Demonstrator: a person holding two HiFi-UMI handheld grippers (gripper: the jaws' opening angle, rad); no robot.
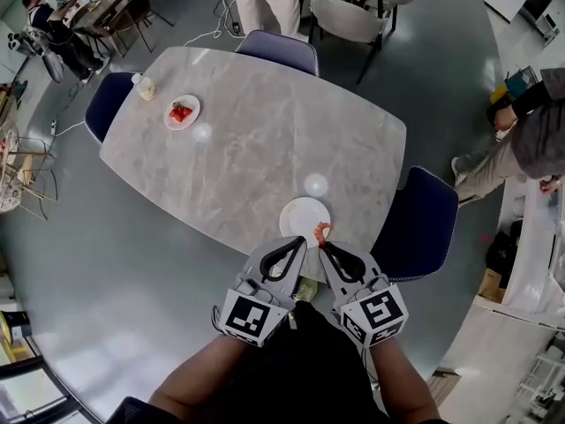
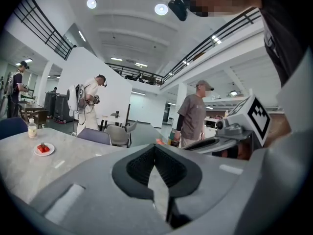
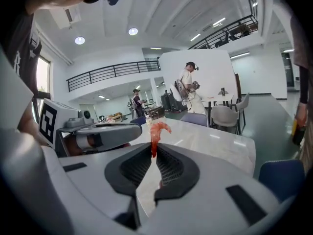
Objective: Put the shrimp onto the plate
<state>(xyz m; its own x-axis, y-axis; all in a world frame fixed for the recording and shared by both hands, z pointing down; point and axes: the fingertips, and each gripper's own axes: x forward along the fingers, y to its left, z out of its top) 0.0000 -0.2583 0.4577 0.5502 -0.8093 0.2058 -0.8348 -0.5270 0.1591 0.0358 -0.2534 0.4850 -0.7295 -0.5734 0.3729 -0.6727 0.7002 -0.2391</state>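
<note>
The right gripper (image 3: 153, 150) is clamped on one end of the shrimp (image 3: 156, 131). The rest of the body projects past the tips, probably so it drops cleanly on release.

In the head view, low centre, the shrimp is at the lower right rim of the plate (image 1: 298, 210); contact is unclear.

The left gripper (image 2: 155, 150) rests alongside, jaws together and empty.

The plate sits near the table (image 1: 265, 131) edge. Free room lies toward the upper frame.
</note>
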